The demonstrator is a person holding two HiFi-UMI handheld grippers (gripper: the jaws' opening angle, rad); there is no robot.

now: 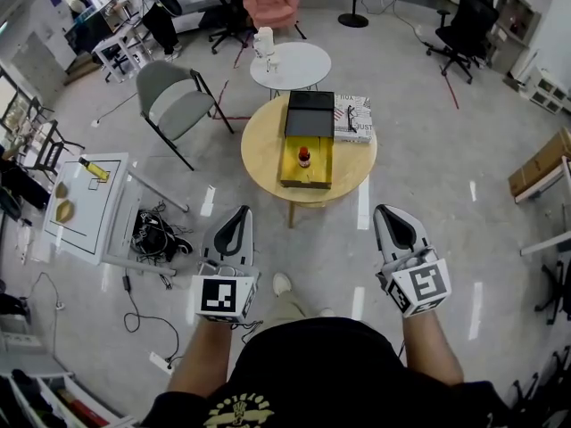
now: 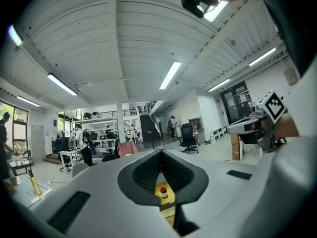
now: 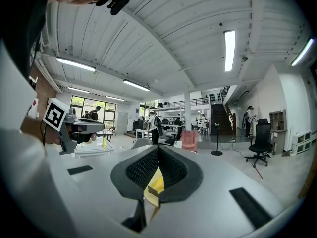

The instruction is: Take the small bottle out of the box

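Nothing done yet. Small bottle (image 1: 304, 156) seen upright inside open box (image 1: 293, 175) on round surface (image 1: 263, 150), well ahead of left gripper (image 1: 235, 214) and right gripper (image 1: 390, 212); both held closed, empty. Approach, grasp, lift-out left.

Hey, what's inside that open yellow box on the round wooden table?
One small bottle with a red cap stands upright on the yellow floor of the box. The rest of that floor looks bare; the strip just behind its near wall is covered.
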